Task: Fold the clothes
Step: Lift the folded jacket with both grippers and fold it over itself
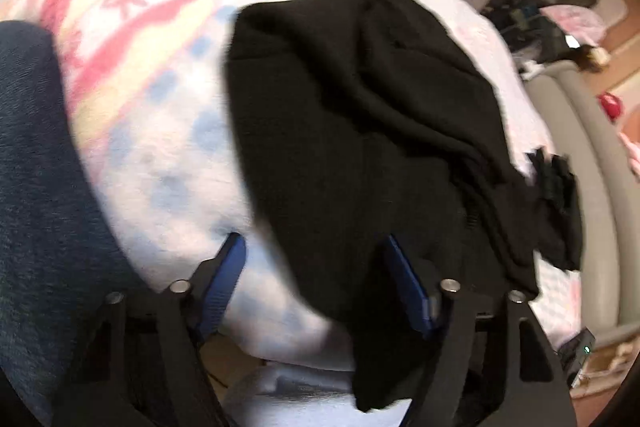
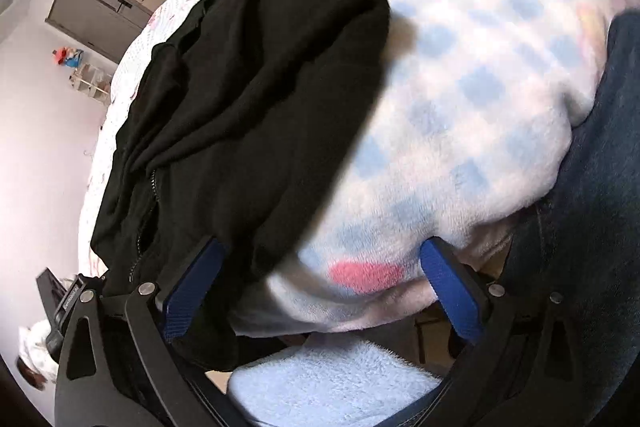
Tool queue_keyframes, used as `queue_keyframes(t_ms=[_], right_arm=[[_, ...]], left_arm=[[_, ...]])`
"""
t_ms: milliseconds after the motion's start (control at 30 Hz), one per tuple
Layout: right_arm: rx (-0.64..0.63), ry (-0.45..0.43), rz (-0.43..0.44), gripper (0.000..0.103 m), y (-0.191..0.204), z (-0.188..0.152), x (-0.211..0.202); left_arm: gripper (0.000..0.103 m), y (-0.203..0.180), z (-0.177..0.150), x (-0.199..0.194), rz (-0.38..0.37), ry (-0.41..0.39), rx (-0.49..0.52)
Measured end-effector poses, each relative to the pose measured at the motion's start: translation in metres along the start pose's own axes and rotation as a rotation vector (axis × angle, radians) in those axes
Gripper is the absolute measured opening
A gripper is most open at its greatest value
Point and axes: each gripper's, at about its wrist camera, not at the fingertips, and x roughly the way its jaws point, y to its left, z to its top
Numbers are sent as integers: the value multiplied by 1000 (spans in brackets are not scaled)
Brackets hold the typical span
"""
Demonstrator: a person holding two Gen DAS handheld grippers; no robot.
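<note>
Black garment (image 1: 352,131) lies on checked fleece blanket (image 1: 168,155) near grey cabinet (image 2: 100,15).

A fleecy blanket (image 1: 160,131) with blue checks and pink cartoon print covers the bed. Beside it runs a grey padded bed frame (image 1: 592,163), with a red object (image 1: 610,105) on the floor beyond. In the right wrist view a grey cabinet (image 2: 96,15) stands against the pale wall, small clutter on top, and a light blue fluffy towel (image 2: 332,379) lies below the blanket's edge.
</note>
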Motion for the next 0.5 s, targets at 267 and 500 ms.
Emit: queue_keyframes(t_ms=[267, 500], right_arm=[[-227, -30, 127, 100, 44, 4, 1], [-142, -38, 59, 74, 28, 35, 14]], left_arm=[[58, 0, 7, 0, -51, 6, 6], [58, 9, 17, 7, -77, 61, -25]])
